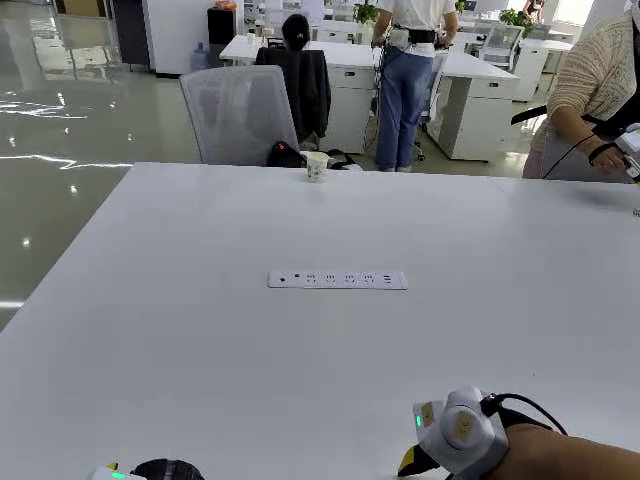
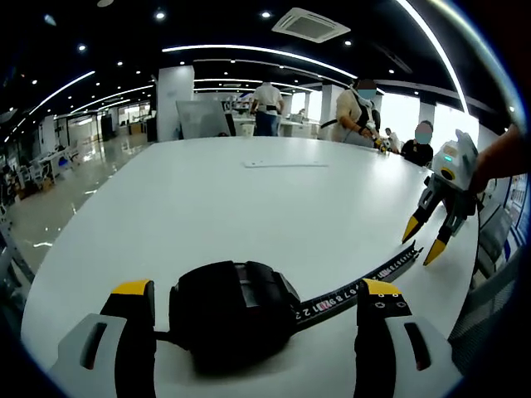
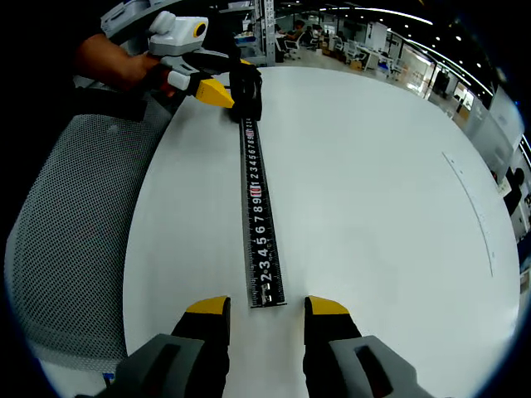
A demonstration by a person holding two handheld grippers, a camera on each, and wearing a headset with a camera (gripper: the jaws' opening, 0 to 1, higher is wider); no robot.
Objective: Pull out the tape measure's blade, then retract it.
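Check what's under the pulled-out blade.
The blade lies flat on the white table, running from the tape measure case to the right gripper. Bare tabletop shows along both edges; the strip directly beneath is covered.

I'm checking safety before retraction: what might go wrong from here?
The blade ends free ahead of the open right gripper, so it may whip back unchecked toward the case. The left gripper shows gaps beside the case, which might skid.
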